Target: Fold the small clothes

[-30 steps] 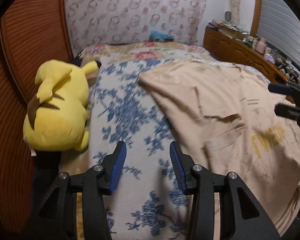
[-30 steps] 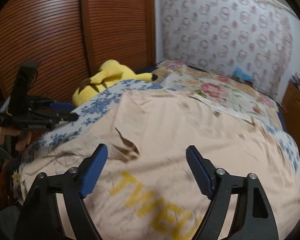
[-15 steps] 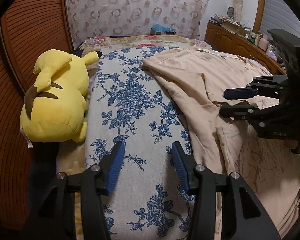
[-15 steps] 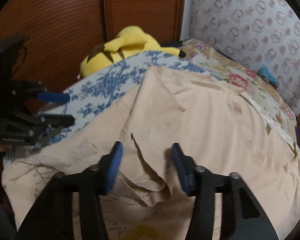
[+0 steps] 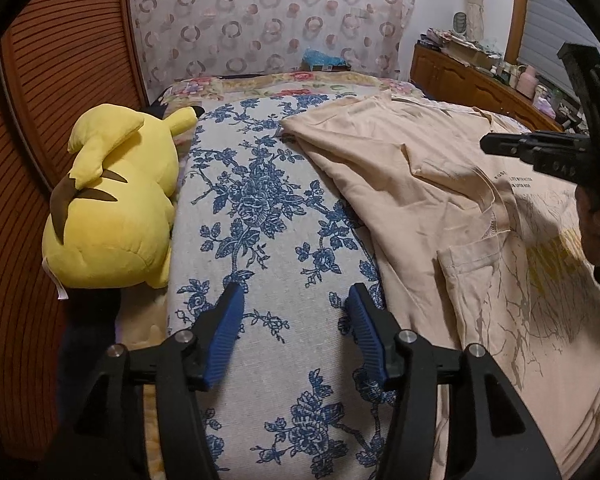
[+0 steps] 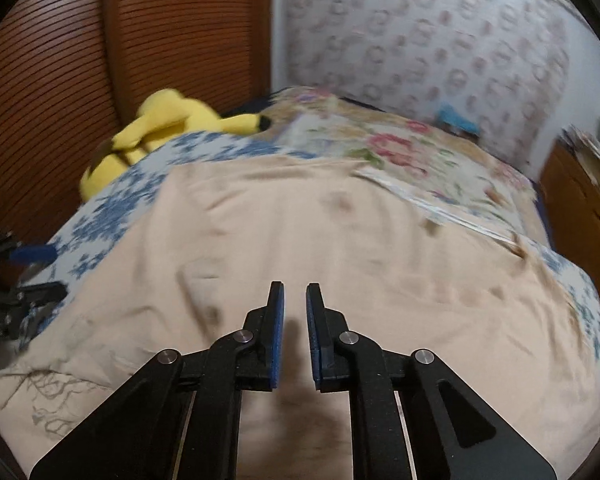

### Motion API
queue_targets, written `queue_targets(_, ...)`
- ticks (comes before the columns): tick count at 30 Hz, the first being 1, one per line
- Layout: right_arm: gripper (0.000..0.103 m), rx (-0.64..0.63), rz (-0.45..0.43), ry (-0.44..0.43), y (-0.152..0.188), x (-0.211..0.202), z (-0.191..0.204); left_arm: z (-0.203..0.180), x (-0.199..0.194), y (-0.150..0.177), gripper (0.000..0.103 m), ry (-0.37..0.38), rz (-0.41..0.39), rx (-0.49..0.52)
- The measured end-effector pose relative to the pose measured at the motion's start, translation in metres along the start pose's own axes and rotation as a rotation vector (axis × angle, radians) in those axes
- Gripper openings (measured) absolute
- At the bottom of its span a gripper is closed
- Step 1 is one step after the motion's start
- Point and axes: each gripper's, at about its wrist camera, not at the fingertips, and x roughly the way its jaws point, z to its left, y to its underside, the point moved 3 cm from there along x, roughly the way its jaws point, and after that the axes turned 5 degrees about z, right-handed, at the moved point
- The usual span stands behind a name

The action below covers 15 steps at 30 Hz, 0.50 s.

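Bed (image 5: 312, 80): we see it running away toward the patterned wall.
Blue-flowered cover (image 5: 260, 208): we see it spread directly on the bed.
Beige T-shirt (image 5: 420, 208): we find it lying rumpled on the blue-flowered cover, along its right part.
Yellow plush toy (image 5: 112, 200): we see it lying just beside the blue-flowered cover's left edge, touching it.
Rose-patterned bedding (image 6: 400, 152): we see it beyond the blue-flowered cover's far end.

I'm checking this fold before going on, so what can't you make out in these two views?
- Right tongs: nearly shut after closing; motion blur hides whether cloth is pinched.
- Beige shirt: its near hem is cut off by the left view's edge.
- Small print on shirt: too small to read.
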Motion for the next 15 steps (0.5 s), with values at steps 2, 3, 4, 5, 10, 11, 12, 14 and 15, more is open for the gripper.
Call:
queue_targets(2,0.021,0.002,-0.010,-0.035,-0.001,-0.005,-0.001,0.000,0.000,0.000,0.054,0.000,0.000,-0.001)
queue_targets(3,0.031,-0.009,-0.017,-0.064,-0.003,-0.008,0.003,-0.001,0.000,0.000,0.054,0.000,0.000,-0.003)
queue_targets(4,0.032,-0.022,-0.017,-0.089,-0.005,-0.009,0.008,-0.001,0.000,0.000,0.054,-0.001,0.000,-0.003)
queue_targets(5,0.032,-0.032,-0.014,-0.108,-0.006,-0.008,0.014,-0.001,0.000,0.000,0.054,-0.001,0.000,-0.003)
queue_targets(10,0.032,-0.114,0.034,-0.141,-0.008,0.012,0.050,-0.001,0.000,0.000,0.055,0.000,0.000,-0.004)
queue_targets(11,0.032,-0.118,0.056,-0.134,-0.009,0.020,0.054,-0.001,0.000,0.000,0.055,0.000,0.000,-0.004)
queue_targets(12,0.032,-0.120,0.072,-0.130,-0.009,0.027,0.054,-0.001,0.000,0.000,0.055,0.000,0.000,-0.004)
queue_targets(14,0.029,-0.124,0.091,-0.133,-0.009,0.035,0.054,-0.001,0.000,0.000,0.055,0.000,0.000,-0.004)
queue_targets(15,0.017,-0.128,0.095,-0.149,-0.008,0.037,0.054,-0.001,0.000,0.000,0.056,0.000,0.000,-0.004)
